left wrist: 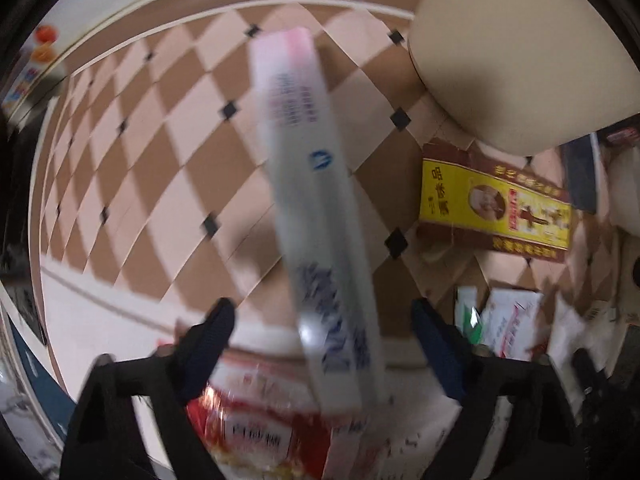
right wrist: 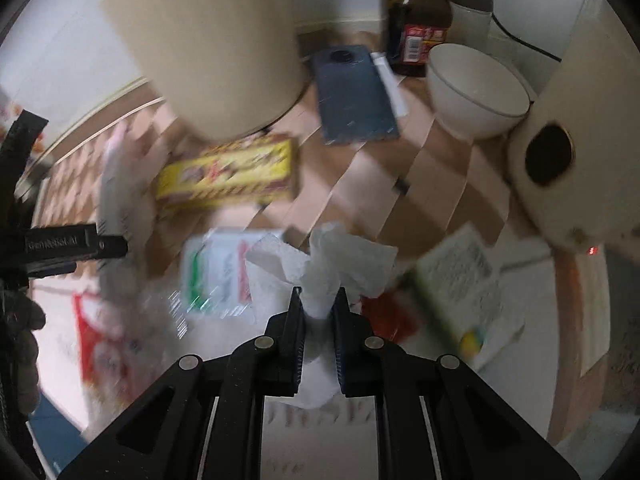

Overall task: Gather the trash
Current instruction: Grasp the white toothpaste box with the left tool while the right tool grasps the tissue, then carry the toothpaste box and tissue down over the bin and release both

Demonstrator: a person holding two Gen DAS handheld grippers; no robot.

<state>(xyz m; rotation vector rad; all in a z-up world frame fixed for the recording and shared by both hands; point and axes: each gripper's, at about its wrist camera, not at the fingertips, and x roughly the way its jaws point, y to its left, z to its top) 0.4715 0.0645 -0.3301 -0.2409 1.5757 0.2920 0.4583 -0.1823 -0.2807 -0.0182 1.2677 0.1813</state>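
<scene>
In the left wrist view my left gripper (left wrist: 324, 312) is open, its jaws wide apart. A long white box with blue and pink print (left wrist: 316, 208) stands blurred between the fingers, apart from both, over a red-and-white packet (left wrist: 256, 436). In the right wrist view my right gripper (right wrist: 319, 294) is shut on a crumpled white tissue (right wrist: 320, 268), held above a white bag (right wrist: 280, 420) and loose packets. A yellow-and-brown box (right wrist: 228, 174) lies on the checkered tablecloth; it also shows in the left wrist view (left wrist: 496, 208). A white sachet with green and red print (right wrist: 216, 276) lies left of the tissue.
A cream cylindrical container (right wrist: 212, 44) stands behind the yellow box. A dark blue phone (right wrist: 352, 96), a brown bottle (right wrist: 416, 20), a white bowl (right wrist: 476, 88) and a white appliance (right wrist: 580, 140) stand at the back right. A printed paper leaflet (right wrist: 460, 276) lies right of the tissue.
</scene>
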